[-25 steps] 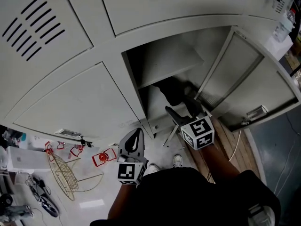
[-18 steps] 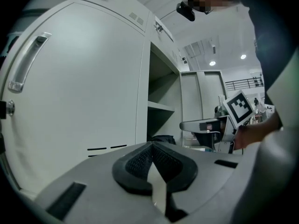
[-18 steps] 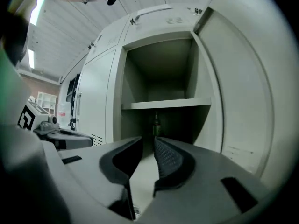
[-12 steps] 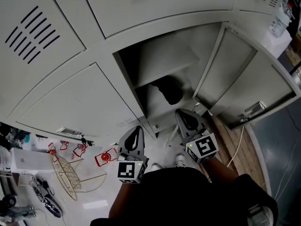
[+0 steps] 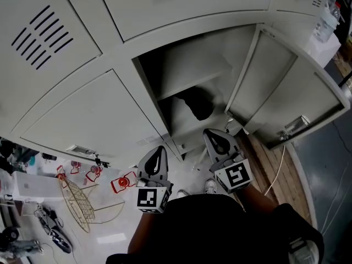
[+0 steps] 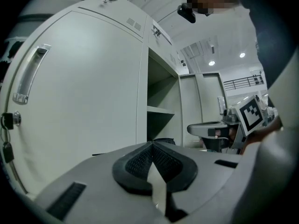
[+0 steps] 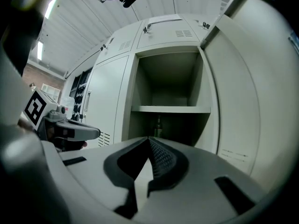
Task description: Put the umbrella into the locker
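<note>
- the umbrella (image 5: 199,104) shows as a dark bundle just under the shelf (image 5: 193,83) of the open locker (image 5: 165,65), toward the back of the lower compartment; judging by that, it is already put away.
- the right gripper (image 7: 148,139) is outside the locker, in front of and below the shelf, its jaws pressed together with nothing between them.
- the left gripper (image 6: 150,144) sits left of the shelf, facing a closed locker front; its jaws are also together and empty.
- the door (image 5: 280,92) stands swung wide to the right of the shelf.
- handling, as a guess: a folded umbrella is light, with soft, slippery cloth over stiff ribs, so pinching loose fabric would likely slide.
- the firmest hold would be the handle or the tight middle of the bundle; its outline under the shelf is too dark to tell which end is which.
</note>
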### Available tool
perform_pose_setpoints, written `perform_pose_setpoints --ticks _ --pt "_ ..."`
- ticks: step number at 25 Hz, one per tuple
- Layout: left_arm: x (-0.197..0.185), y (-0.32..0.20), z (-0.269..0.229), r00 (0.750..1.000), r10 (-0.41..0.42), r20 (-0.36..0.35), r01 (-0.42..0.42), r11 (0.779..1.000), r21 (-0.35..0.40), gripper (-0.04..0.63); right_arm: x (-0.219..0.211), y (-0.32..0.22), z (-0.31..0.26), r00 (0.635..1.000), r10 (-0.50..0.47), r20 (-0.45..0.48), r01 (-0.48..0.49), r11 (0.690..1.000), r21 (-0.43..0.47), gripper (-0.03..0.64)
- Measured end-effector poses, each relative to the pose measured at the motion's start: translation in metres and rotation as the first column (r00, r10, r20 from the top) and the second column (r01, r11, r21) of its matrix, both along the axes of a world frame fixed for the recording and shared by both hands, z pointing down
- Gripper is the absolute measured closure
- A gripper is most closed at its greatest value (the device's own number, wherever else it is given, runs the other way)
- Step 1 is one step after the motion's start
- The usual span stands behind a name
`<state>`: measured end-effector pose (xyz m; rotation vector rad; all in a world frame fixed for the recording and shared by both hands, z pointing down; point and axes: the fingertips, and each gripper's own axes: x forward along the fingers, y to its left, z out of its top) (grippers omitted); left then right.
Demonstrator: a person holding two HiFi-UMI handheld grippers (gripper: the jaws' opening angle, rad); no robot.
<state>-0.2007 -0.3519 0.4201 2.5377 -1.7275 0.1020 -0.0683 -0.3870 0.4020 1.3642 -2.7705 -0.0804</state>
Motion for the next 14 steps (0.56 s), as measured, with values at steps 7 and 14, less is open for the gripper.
perform_pose_setpoints --ticks 7,14 --pt "0.0027 0.0017 0.0006 1.0 0.002 0.0 -0.002 1.0 0.01 0.597 0.0003 0.0026 -0.0008 1.0 0.002 0.001 -0.002 1.0 0.003 0.618" --pt "0.0055 0.0022 0.0 1.0 0.002 0.006 -0.002 1.0 0.012 0.597 0.0021 0.0023 0.0014 1.0 0.0 -0.005 0.0 1.0 0.002 0.618"
